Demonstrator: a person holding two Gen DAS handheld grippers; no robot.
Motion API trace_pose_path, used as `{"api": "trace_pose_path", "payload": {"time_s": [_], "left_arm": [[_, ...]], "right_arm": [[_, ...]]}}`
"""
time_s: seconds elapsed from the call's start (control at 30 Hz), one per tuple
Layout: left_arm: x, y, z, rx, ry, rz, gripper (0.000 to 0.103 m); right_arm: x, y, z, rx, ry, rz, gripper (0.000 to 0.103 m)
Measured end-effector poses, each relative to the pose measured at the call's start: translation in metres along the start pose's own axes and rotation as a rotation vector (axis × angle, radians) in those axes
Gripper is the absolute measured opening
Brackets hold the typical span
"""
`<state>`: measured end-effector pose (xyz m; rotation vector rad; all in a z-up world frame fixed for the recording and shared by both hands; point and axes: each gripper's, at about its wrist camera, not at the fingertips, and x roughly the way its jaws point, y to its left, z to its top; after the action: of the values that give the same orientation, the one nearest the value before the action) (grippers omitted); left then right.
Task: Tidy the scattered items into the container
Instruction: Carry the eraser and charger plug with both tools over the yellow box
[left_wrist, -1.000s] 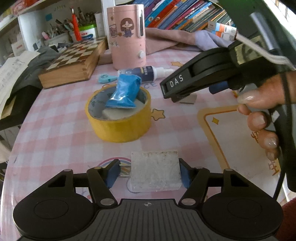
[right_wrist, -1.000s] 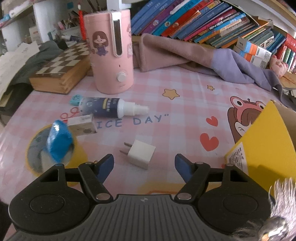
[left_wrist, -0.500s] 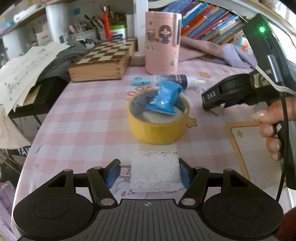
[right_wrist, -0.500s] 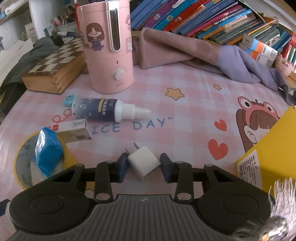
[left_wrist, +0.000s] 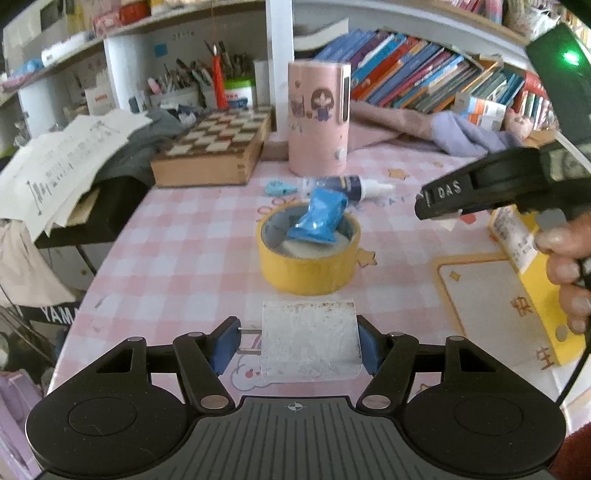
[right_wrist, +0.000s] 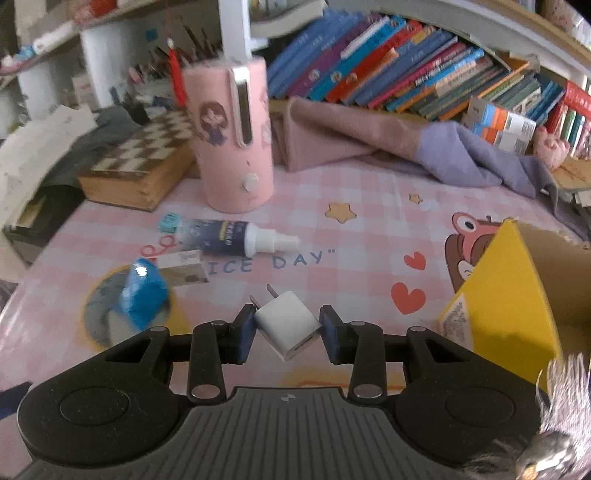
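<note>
Both our grippers carry a plug adapter above the pink checked table (left_wrist: 177, 258).

The yellow box (right_wrist: 509, 295), open-topped at the right, looks to us like the container. Our left gripper (left_wrist: 295, 345) pinches the large white adapter (left_wrist: 309, 339) across its flat sides, prongs pointing at the left pad; it is rigid, boxy and scuffed, and we judge it light, with a firm hold. Our right gripper (right_wrist: 287, 332) clamps the small white charger (right_wrist: 290, 325) corner to corner, tilted; its smooth hard shell could twist out of that hold, so flat faces would suit better. A spray bottle (right_wrist: 225, 240) and other loose items lie beyond.
</note>
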<state>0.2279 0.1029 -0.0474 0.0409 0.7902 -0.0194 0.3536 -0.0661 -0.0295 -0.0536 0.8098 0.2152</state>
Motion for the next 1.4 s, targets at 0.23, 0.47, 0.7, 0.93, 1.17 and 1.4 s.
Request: {"api": "trace_pose_path", "payload": {"time_s": [0.23, 0.47, 0.7, 0.93, 1.17, 1.4], "left_arm": [[-0.035, -0.004, -0.002, -0.021, -0.068, 0.006, 0.066], [-0.069, -0.01, -0.004, -0.041, -0.13, -0.007, 0.066], [-0.097, -0.014, -0.021, -0.077, -0.144, -0.035, 0.066], [-0.132, -0.018, -0.047, -0.12, -0.164, -0.062, 0.066], [-0.166, -0.031, -0.077, -0.114, -0.175, -0.101, 0.066], [-0.18, -0.045, -0.09, -0.085, -0.162, -0.153, 0.066]], "right_arm": [[-0.055, -0.001, -0.014, -0.044, -0.079, 0.048, 0.035], [-0.095, -0.007, -0.037, -0.076, -0.105, 0.083, 0.035], [-0.127, -0.005, -0.064, -0.095, -0.106, 0.119, 0.035], [-0.168, -0.007, -0.095, -0.104, -0.123, 0.131, 0.035], [-0.213, -0.013, -0.136, -0.095, -0.137, 0.12, 0.035], [-0.241, -0.025, -0.169, -0.046, -0.122, 0.082, 0.035]]}}
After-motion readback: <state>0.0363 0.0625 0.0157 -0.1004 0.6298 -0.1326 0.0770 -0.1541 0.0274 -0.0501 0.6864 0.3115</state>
